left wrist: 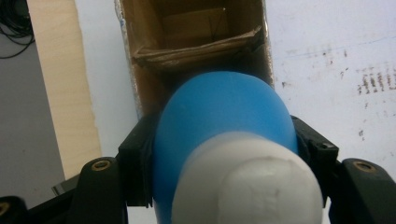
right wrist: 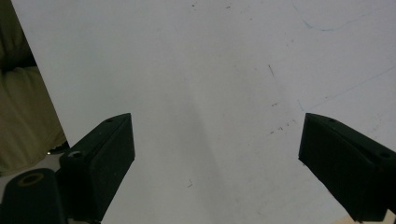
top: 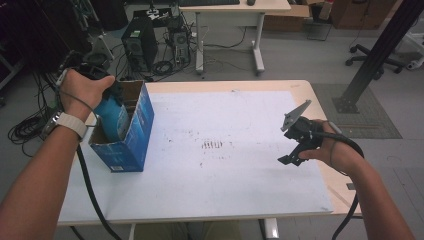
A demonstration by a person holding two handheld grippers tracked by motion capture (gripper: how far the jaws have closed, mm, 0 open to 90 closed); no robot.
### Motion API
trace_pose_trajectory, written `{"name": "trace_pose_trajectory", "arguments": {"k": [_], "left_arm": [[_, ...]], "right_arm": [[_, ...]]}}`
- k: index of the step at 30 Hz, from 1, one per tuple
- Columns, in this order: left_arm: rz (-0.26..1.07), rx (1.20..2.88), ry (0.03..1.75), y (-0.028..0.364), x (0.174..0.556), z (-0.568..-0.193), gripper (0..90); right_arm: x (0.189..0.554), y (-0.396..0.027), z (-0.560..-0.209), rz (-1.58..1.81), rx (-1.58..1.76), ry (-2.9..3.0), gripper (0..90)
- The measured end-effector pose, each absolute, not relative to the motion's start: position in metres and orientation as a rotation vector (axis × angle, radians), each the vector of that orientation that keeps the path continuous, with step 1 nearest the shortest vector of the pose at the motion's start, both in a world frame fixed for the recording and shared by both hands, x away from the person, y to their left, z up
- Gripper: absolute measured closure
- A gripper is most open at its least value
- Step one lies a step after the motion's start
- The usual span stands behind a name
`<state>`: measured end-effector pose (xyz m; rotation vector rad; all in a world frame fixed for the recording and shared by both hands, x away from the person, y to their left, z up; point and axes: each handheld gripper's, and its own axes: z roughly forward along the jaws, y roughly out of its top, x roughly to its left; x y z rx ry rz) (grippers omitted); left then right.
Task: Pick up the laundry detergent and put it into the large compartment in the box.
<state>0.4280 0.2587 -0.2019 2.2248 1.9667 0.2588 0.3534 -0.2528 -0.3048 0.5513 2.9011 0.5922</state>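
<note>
A blue bottle [top: 113, 118] with a white cap [left wrist: 247, 182] hangs partly inside an open blue cardboard box [top: 136, 136] at the table's left edge. My left gripper [top: 111, 101] is shut on the bottle, one jaw pressing on each side of it. In the left gripper view the bottle [left wrist: 224, 109] points down into the box's brown inside [left wrist: 194, 28], and my left gripper [left wrist: 223, 140] grips it around the body. My right gripper [top: 290, 156] hovers over the right side of the white sheet [top: 225, 170]. In its own view my right gripper [right wrist: 215, 140] stands open with nothing between its jaws.
The white sheet covers most of the wooden table [top: 306, 89]. Behind the table are a computer tower [top: 140, 44], another desk [top: 235, 7], cables on the floor [top: 25, 127], an office chair [top: 375, 57] and a slanted black post [top: 380, 50].
</note>
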Motion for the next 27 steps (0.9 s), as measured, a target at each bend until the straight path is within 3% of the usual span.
{"name": "trace_pose_trajectory", "arguments": {"k": [27], "left_arm": [[0.213, 2.281, 1.955, 0.256, 0.433, -0.259, 37.3]], "right_arm": [[0.352, -0.257, -0.307, 0.592, 0.575, 2.894, 10.6]]}}
